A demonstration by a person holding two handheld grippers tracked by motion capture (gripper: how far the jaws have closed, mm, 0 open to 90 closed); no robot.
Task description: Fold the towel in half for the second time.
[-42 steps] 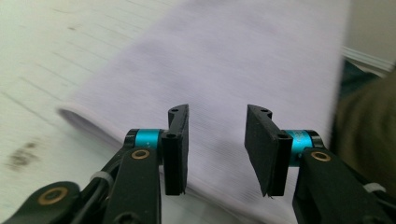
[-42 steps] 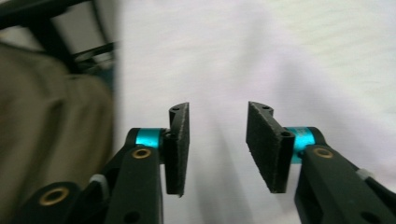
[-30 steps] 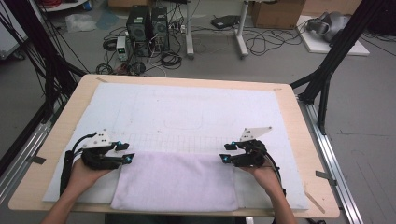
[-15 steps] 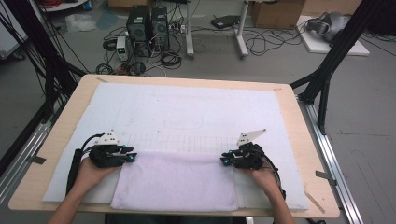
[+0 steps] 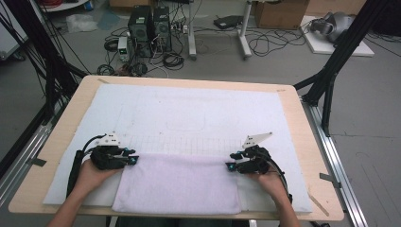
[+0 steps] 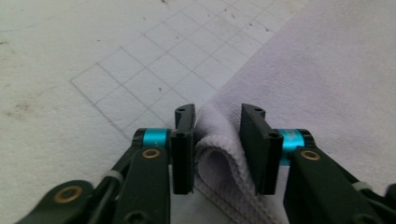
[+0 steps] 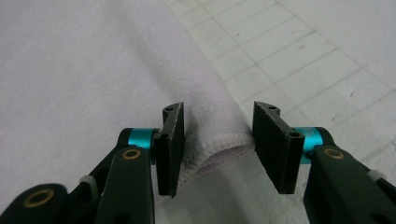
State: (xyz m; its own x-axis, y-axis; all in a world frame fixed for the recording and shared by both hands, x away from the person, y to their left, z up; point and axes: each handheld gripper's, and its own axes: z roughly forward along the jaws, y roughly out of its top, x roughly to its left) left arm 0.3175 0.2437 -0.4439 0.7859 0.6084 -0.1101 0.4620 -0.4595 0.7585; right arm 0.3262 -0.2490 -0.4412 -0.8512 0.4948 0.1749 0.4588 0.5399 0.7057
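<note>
A pale lilac towel [image 5: 179,184] lies folded flat at the near middle of the white mat. My left gripper [image 5: 134,160] is at its far left corner. In the left gripper view the jaws have just been closing, and the left gripper [image 6: 217,116] pinches a raised fold of the towel [image 6: 303,70] between both pads. My right gripper [image 5: 230,165] is at the far right corner. Its jaws have just been opening. In the right gripper view the right gripper [image 7: 217,109] straddles the hemmed edge of the towel [image 7: 70,70], which lies slack between the pads.
The white mat [image 5: 198,109], printed with a faint grid, covers most of the wooden table [image 5: 302,123]. Black frame posts stand at both sides. Computers and cables [image 5: 151,28] lie on the floor beyond the far edge.
Both hands have stayed at the towel's far corners, and the towel lies as before.
</note>
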